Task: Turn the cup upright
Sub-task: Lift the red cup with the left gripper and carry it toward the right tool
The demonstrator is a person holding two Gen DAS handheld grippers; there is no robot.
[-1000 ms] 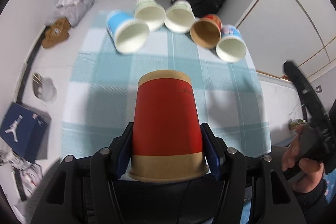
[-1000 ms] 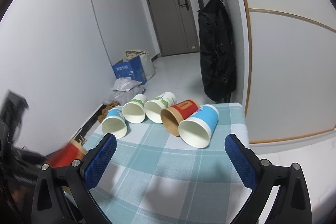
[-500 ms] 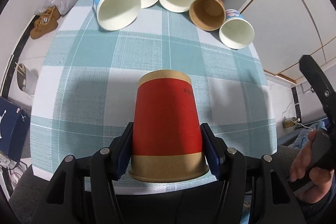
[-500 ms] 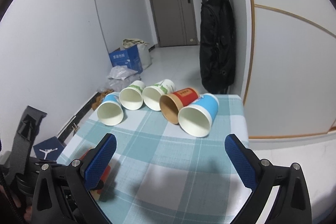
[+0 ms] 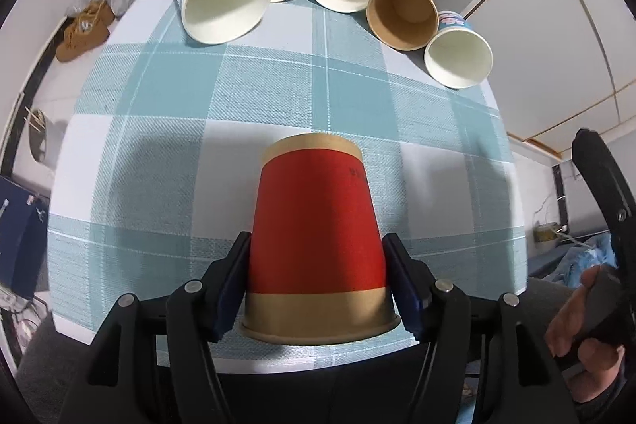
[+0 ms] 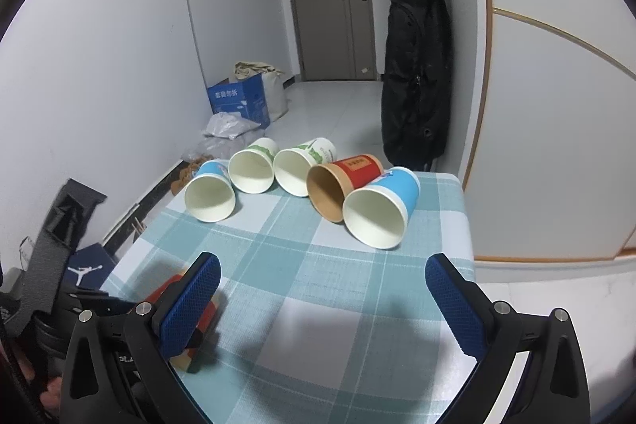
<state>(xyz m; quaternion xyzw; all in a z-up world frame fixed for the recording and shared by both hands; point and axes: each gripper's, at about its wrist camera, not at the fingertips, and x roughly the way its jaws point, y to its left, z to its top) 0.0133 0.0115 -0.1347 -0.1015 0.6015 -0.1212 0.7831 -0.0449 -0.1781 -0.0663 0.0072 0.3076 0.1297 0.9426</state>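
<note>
Left wrist view: we hold the red paper cup with gold bands [image 5: 316,237] clamped between the blue pads of the left gripper [image 5: 317,285], its wide rim toward the camera and its narrow base pointing forward, just above the near edge of the teal checked tablecloth [image 5: 278,98]. We judge the reorientation step is in hand; next we must rotate the wrist until the mouth faces up, then set the base flat. The right gripper [image 6: 322,299] hangs spread wide, grasping nothing, near five tipped paper cups [image 6: 294,181].
</note>
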